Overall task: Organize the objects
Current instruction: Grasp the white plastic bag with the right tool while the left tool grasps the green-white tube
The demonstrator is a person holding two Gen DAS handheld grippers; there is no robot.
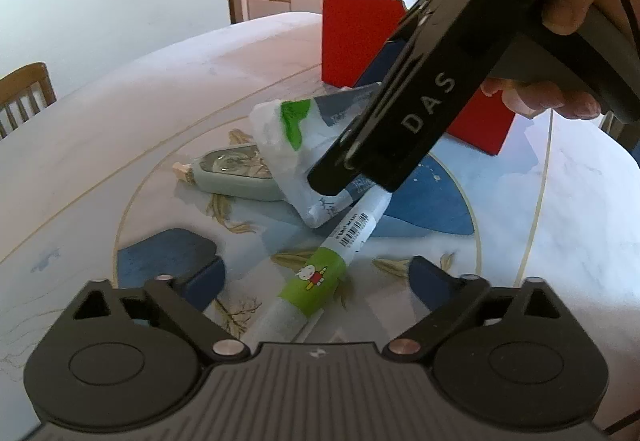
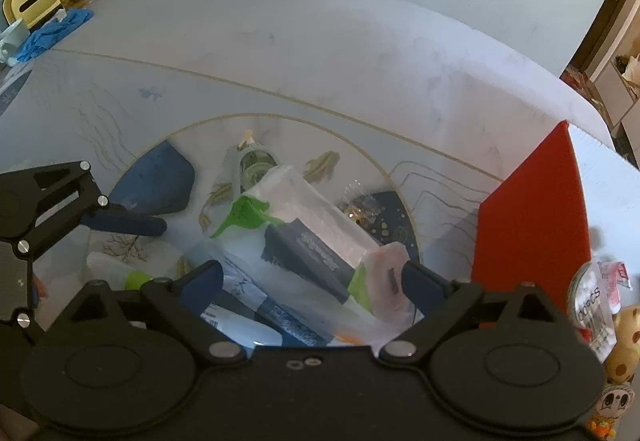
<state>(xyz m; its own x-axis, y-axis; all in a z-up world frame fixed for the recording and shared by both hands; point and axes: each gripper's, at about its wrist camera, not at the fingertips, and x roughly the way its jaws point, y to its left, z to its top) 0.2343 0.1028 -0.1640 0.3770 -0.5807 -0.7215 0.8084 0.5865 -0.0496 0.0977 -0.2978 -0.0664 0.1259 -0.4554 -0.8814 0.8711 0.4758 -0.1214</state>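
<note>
Our left claw [image 1: 316, 277] gapes over tube [image 1: 320, 277] | right claw [image 2: 312, 281] gapes over plastic packet [image 2: 316, 217] | red box [image 1: 352, 37] beside | pouch [image 1: 236, 173] partly under packet

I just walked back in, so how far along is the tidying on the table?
Barely begun. Nothing looks put away: the tube, the plastic packet and the green case all lie loose on the table beside the red box. In hand: nothing yet. The left gripper is open around the tube, the right gripper open over the packet. Everything is left to grasp and sort.
</note>
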